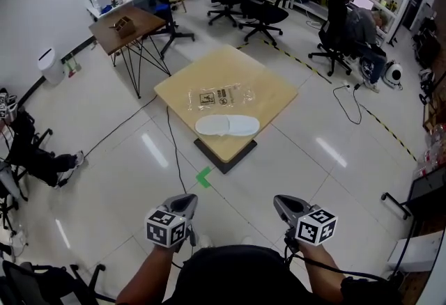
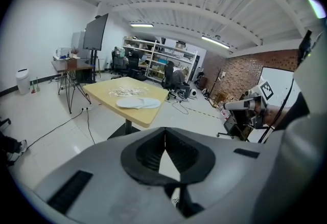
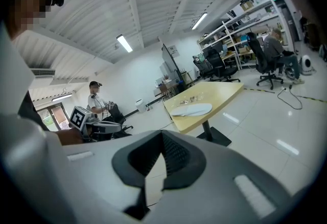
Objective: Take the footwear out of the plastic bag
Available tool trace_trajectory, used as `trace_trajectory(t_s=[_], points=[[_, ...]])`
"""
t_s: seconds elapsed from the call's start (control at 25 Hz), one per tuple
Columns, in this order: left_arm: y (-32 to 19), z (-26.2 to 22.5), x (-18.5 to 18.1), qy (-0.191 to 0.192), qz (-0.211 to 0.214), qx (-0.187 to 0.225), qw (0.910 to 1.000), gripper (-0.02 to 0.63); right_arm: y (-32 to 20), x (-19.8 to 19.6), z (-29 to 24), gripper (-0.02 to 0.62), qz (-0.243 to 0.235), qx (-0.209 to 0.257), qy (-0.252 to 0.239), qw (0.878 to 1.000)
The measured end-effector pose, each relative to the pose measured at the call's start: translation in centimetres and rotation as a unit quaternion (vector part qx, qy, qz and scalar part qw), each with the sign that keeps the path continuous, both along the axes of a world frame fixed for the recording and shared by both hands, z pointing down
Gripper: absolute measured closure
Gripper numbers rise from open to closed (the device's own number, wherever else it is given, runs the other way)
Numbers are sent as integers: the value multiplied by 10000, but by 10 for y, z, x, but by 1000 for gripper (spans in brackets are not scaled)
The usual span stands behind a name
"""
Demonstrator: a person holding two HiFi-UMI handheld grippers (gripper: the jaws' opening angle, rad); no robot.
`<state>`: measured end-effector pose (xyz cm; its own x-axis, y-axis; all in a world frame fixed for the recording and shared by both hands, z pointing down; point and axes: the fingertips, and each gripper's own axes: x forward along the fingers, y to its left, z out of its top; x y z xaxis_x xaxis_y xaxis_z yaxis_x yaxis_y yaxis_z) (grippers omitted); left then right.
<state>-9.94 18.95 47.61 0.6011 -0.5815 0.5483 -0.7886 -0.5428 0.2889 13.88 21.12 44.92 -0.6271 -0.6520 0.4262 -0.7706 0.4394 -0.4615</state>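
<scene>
Two slippers [image 1: 227,125] beside plastic bag [image 1: 221,97] (black cable [image 1: 173,150] trails nearby).

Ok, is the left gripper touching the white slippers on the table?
Apart. The head view shows the left gripper over the floor, well short of the table, where the white slippers lie.
</scene>
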Motion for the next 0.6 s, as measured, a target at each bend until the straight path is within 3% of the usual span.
trace_trajectory(t_s=[0.6], points=[[-7, -2, -2, 33, 137, 40, 9999, 598, 4, -9, 2, 595, 112, -28, -138, 9998]])
